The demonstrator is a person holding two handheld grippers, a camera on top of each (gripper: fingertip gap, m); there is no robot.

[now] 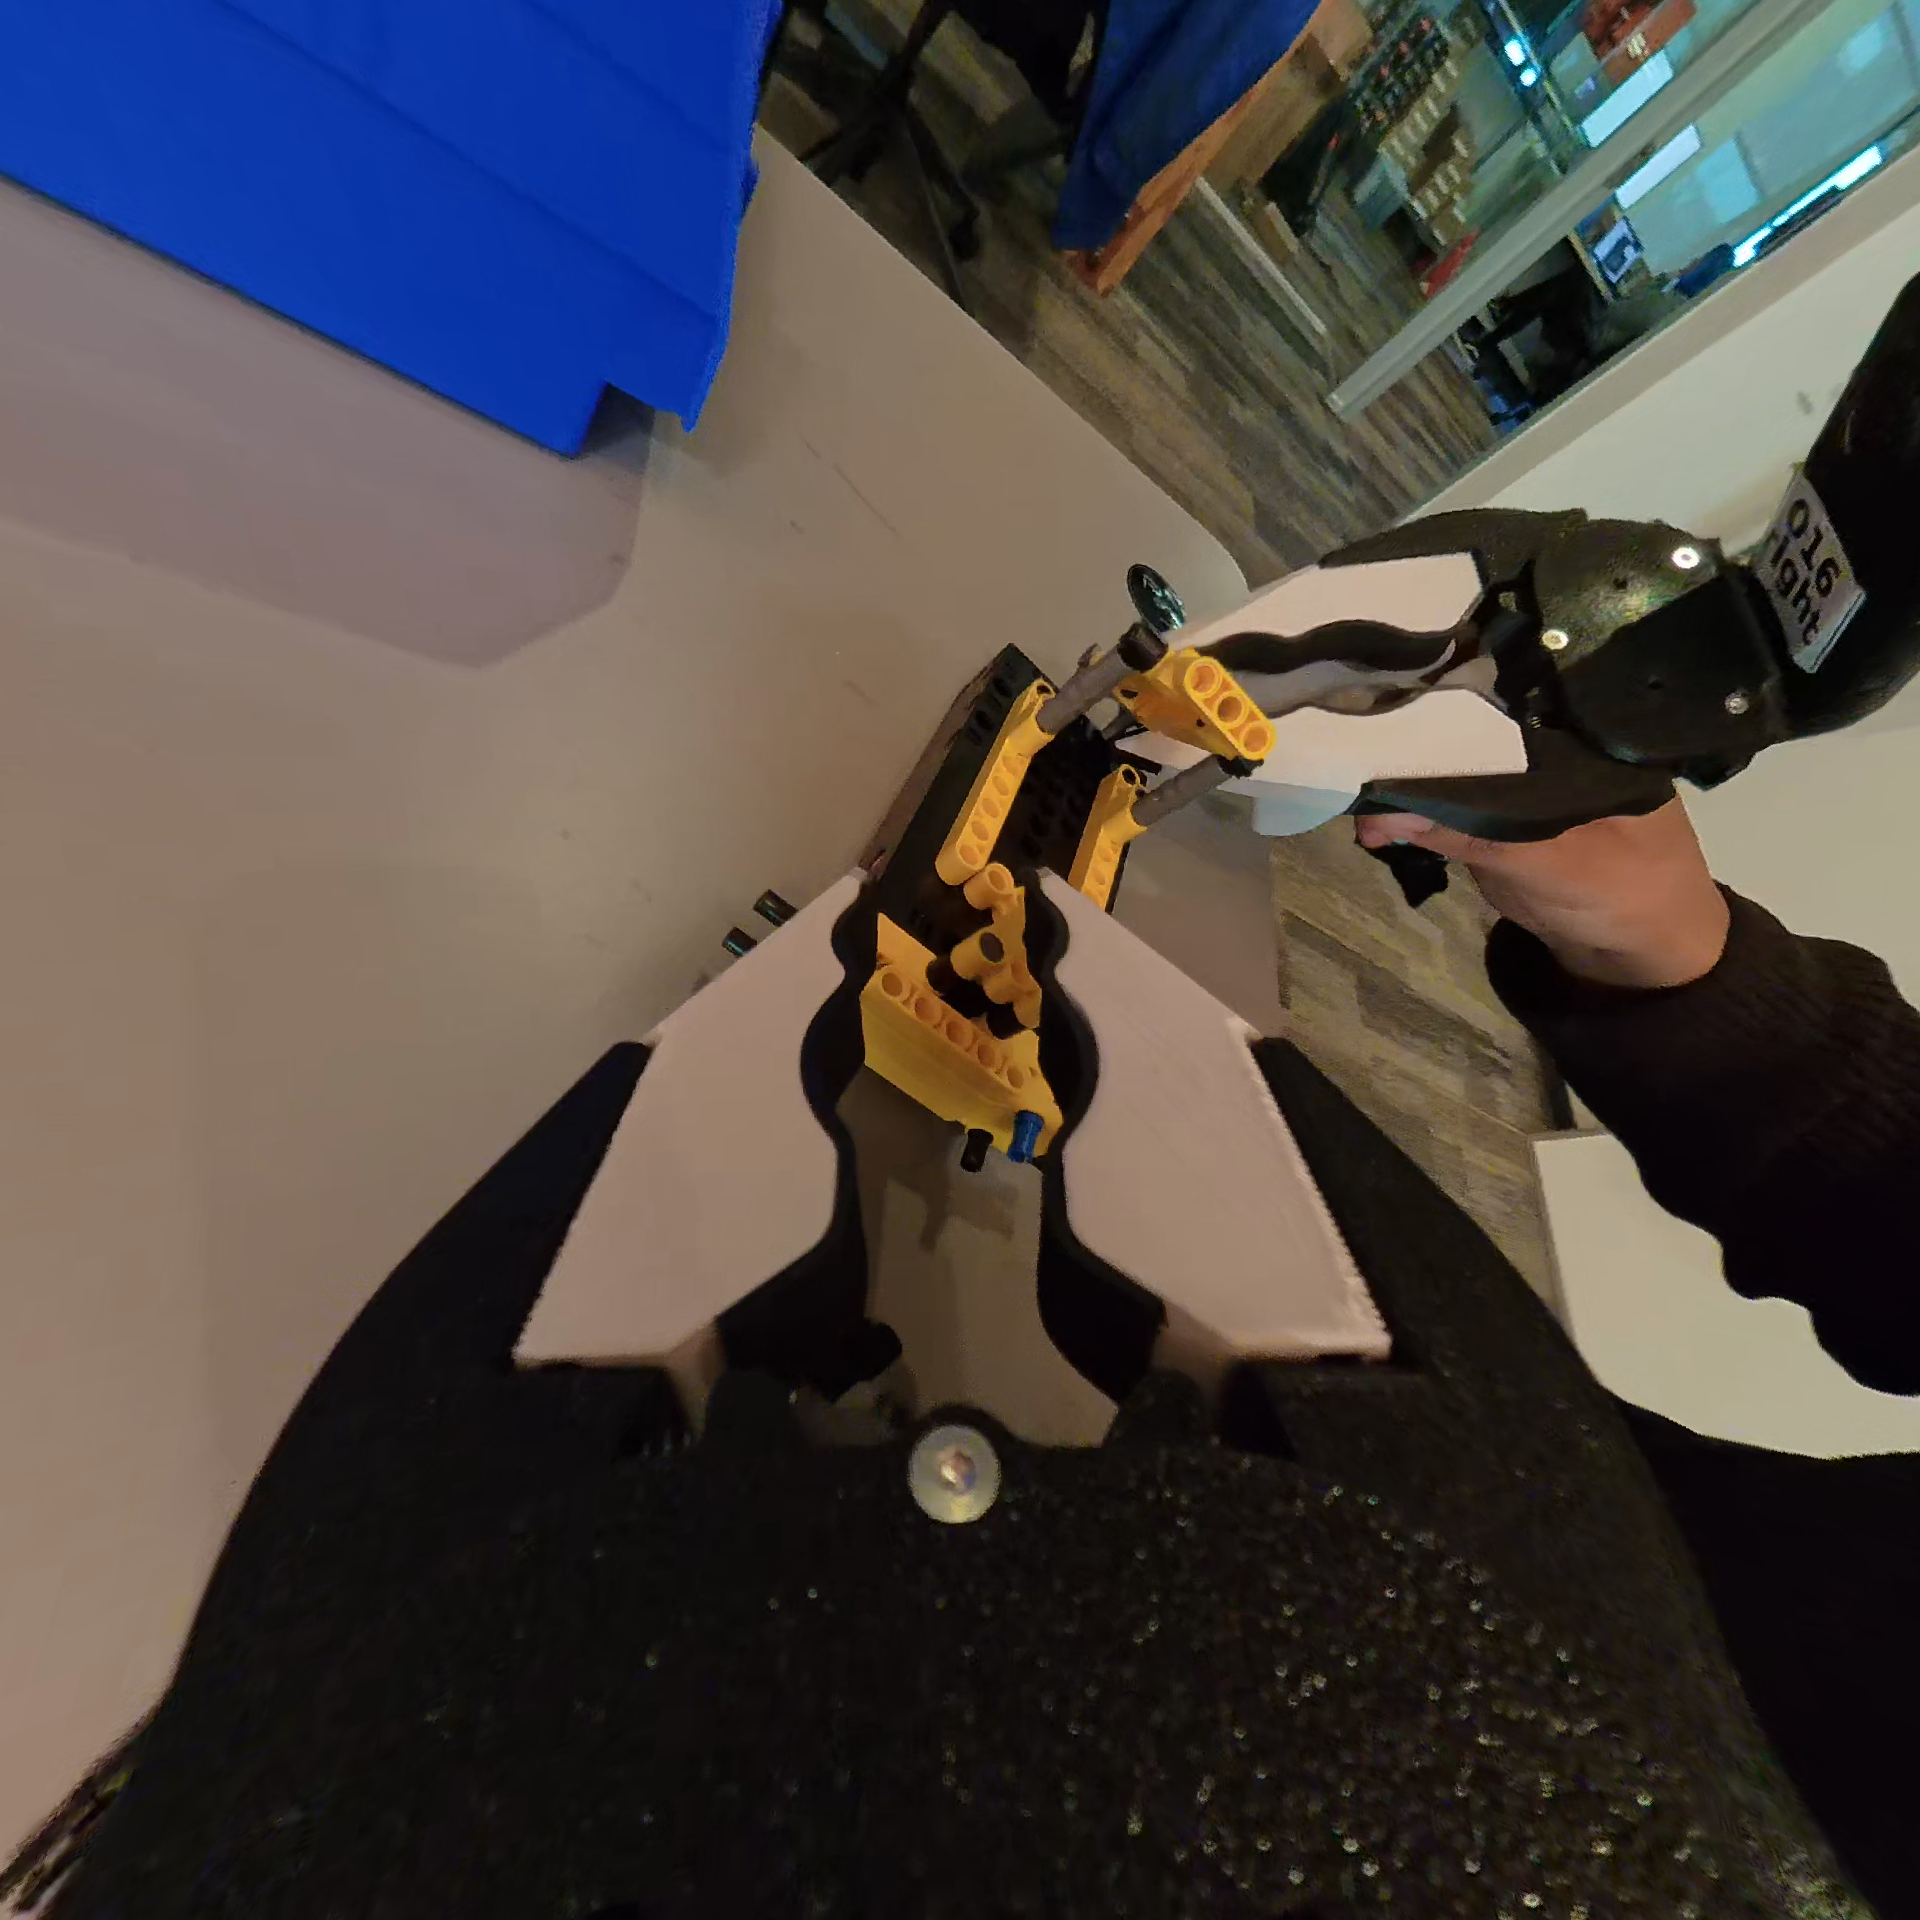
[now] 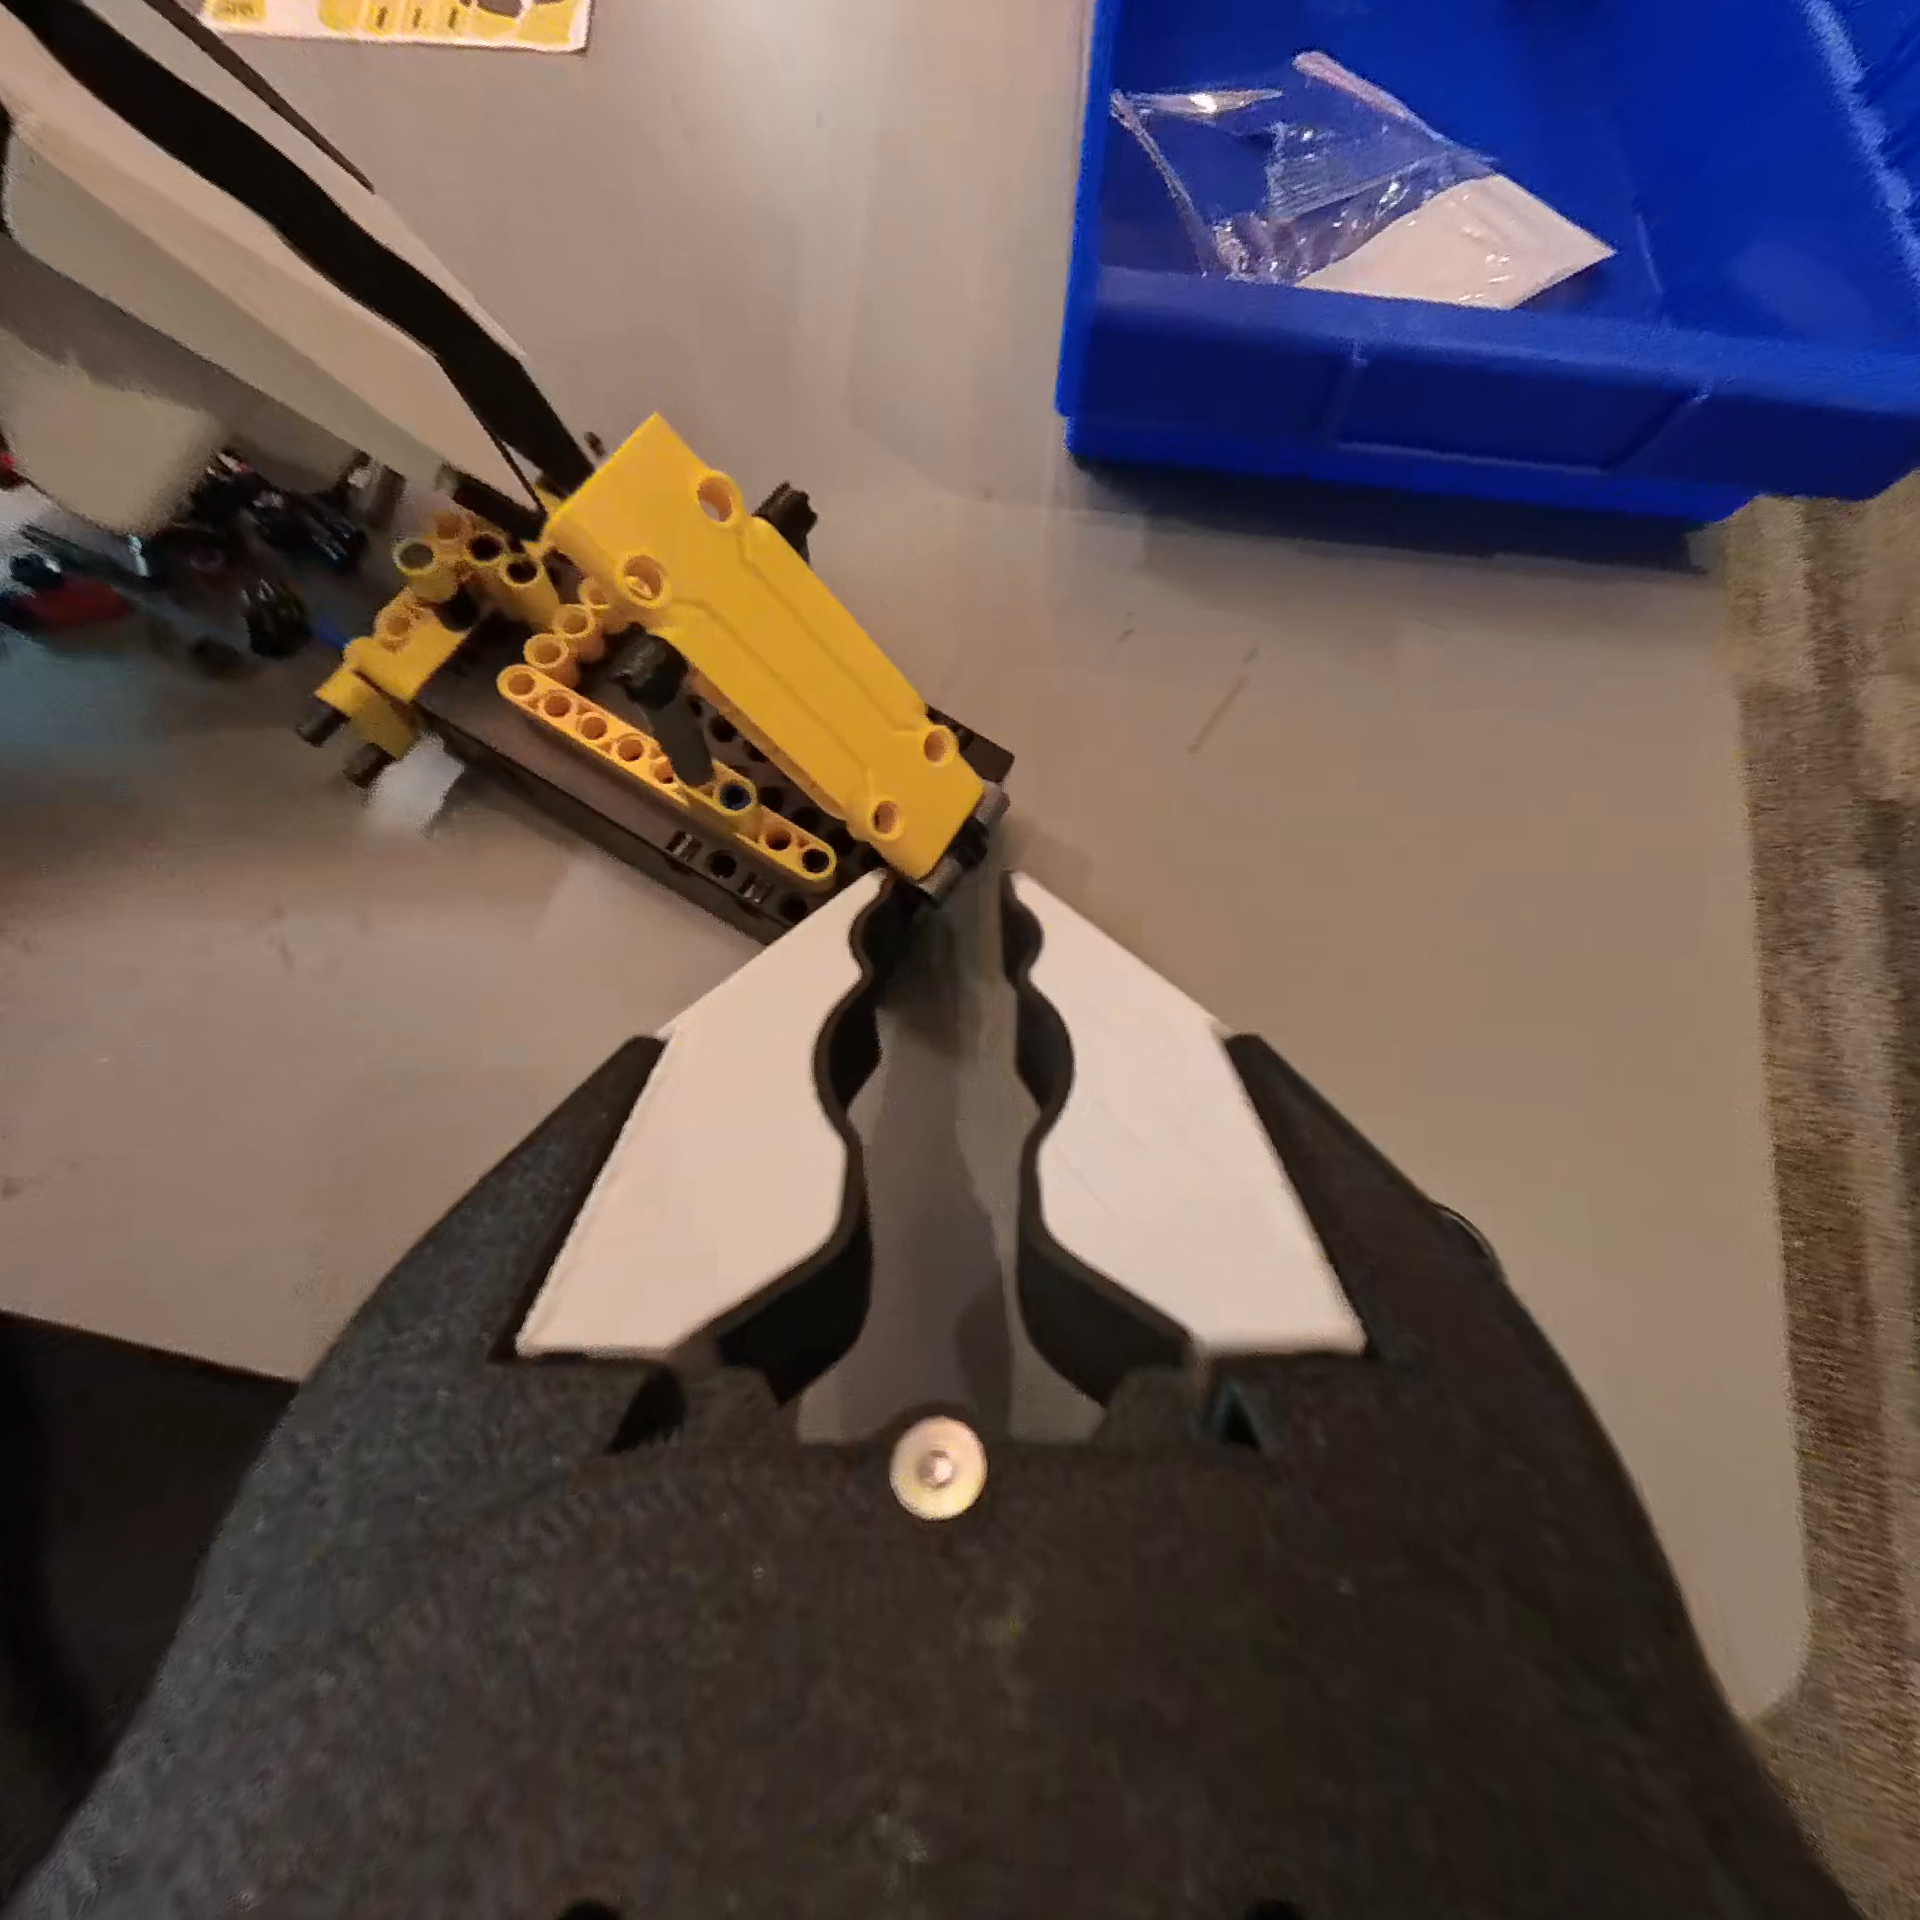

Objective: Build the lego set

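The left gripper (image 1: 951, 894) is closed narrowly on the near end of a yellow-and-black toy brick model (image 1: 977, 997), its two white fingers pressing the model's yellow pieces from either side. The model rests on the pale grey worktop (image 1: 364, 935), close to the worktop's rounded edge.

The right gripper (image 2: 943, 883) has its two fingers a little apart, with nothing between them. Its fingertips are at the model's far end; whether they touch it I cannot tell. In the left wrist view this gripper (image 1: 1164, 696) sits by two grey axles (image 1: 1091, 686) that stick up from the model with a short yellow beam across them, and one hand (image 1: 1579, 894) in a dark sleeve holds its handle.

From the right wrist view the model (image 2: 727, 675) shows one large yellow panel (image 2: 769, 665) on top, one long yellow beam with holes below it, and a black base plate under both.

One blue bin (image 2: 1507, 343) stands on the worktop well apart from the model; it holds one crumpled clear plastic bag (image 2: 1309, 166) and one white paper slip (image 2: 1455, 249). A printed sheet (image 2: 405, 21) lies at the far edge. Two small black pins (image 1: 753, 925) lie just beside the left gripper's finger.
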